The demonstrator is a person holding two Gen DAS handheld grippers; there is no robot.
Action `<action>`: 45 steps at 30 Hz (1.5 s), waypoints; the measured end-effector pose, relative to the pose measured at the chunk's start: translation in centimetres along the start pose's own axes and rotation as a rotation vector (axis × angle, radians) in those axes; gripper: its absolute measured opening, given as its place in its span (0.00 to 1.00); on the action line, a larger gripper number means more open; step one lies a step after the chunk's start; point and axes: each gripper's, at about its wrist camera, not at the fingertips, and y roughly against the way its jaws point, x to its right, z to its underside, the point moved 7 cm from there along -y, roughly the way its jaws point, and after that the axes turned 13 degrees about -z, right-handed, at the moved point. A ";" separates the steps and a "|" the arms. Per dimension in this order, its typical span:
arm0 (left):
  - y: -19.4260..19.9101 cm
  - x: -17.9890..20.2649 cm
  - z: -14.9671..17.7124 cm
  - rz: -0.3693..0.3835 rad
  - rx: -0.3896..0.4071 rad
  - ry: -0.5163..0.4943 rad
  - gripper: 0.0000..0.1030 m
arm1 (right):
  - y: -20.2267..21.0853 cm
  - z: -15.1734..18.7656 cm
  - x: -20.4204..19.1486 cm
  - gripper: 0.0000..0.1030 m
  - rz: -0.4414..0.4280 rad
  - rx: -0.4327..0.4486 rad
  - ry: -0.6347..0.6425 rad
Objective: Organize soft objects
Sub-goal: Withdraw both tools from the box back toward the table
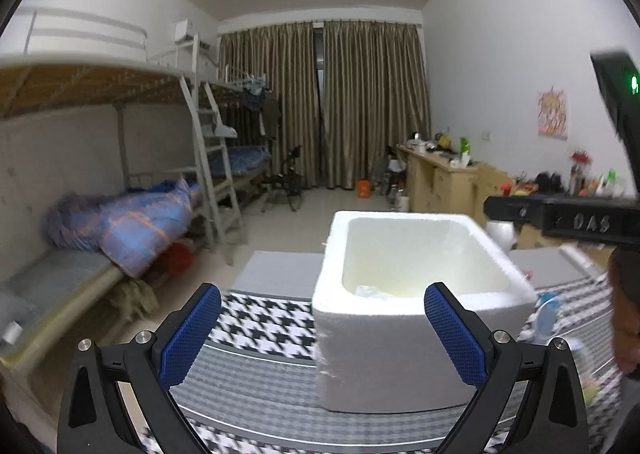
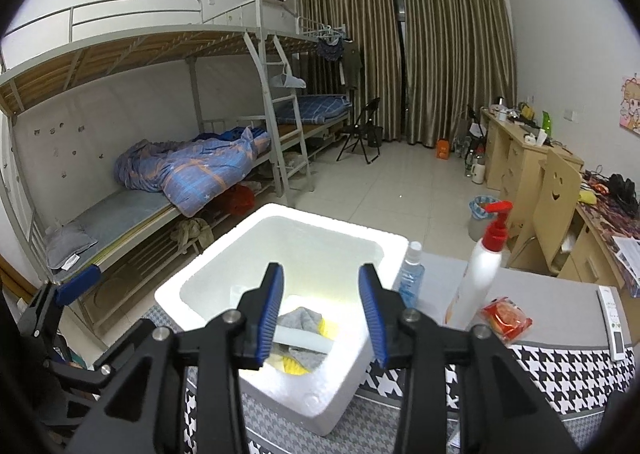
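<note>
A white foam box [image 2: 304, 398] stands on a table under a houndstooth cloth [image 2: 568, 370]. Inside it lie a grey cloth [image 2: 304, 320], something yellow [image 2: 296, 367] and a white strip [image 2: 302, 341]. My right gripper [image 2: 321, 268] hovers over the box's near side, open, with nothing between its blue pads. In the left wrist view the same box [image 1: 400, 220] is right ahead, with a crumpled white thing [image 1: 370, 291] at its bottom. My left gripper [image 1: 323, 294] is open wide and empty, just short of the box's near wall. The right gripper's black body [image 1: 560, 216] shows at the right.
To the right of the box stand a white pump bottle with a red top [image 2: 480, 278] and a small clear blue bottle [image 2: 410, 274]. A red packet [image 2: 506, 318] and a white remote [image 2: 612, 328] lie beyond. Bunk beds [image 2: 180, 174] line the left wall, wooden desks [image 2: 520, 150] the right.
</note>
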 end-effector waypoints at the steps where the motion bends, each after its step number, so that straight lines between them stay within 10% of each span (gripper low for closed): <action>1: -0.1 0.4 0.3 -0.005 -0.015 -0.034 0.99 | 0.2 0.1 0.2 0.43 -0.001 0.001 -0.004; 9: 0.6 1.6 1.2 0.088 -0.060 -0.028 0.99 | 1.8 0.5 1.1 0.44 0.012 0.022 -0.022; 31: 2.7 2.8 1.6 0.130 -0.037 0.009 0.99 | 6.5 2.4 2.7 0.88 0.071 0.116 -0.048; 45: 3.9 4.5 0.9 0.193 -0.017 0.008 0.99 | 9.3 4.2 4.0 0.89 0.101 0.138 -0.074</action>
